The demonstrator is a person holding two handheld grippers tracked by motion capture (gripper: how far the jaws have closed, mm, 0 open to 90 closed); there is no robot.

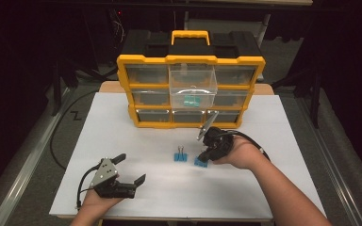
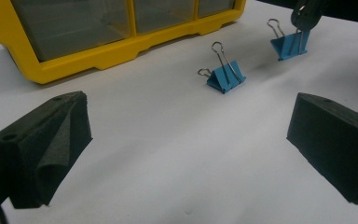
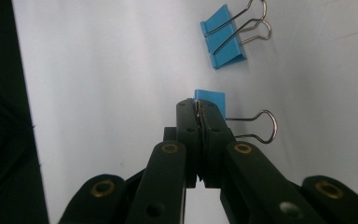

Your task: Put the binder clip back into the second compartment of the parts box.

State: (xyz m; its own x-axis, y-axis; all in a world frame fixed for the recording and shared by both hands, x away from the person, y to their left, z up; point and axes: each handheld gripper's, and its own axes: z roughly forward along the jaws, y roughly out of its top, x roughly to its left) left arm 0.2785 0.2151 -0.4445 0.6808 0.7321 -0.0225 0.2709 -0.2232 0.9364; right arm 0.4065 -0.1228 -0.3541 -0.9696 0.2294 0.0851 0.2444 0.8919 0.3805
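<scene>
Gripping a blue binder clip [image 3: 210,100] by one of its wire handles, the right gripper [image 1: 206,155] has its two black jaws pressed tight together, the thin wire caught between the pads while the other handle loops out to the side in the right gripper view. In the left gripper view this held clip [image 2: 289,46] hangs from the jaws just above the white table [image 1: 122,122], its blue body tilted and its shadow lying on the surface below it. In the high view it sits right of the table's centre, in front of the lower row of the yellow and black drawer organizer [image 1: 191,87]. A second blue binder clip [image 1: 180,156] lies loose on the table just beside the held one, on its left in the high view, apart from it and untouched by either gripper; its two wire handles stand up from the blue body. One clear drawer [image 1: 193,87] in the organizer's middle column is pulled out toward the person, and something small and green lies inside it, too blurred to name. The left gripper [image 1: 131,170] rests low at the near left part of the table, its jaws spread wide with nothing between them, pointing across the bare surface toward the two clips and well apart from both
</scene>
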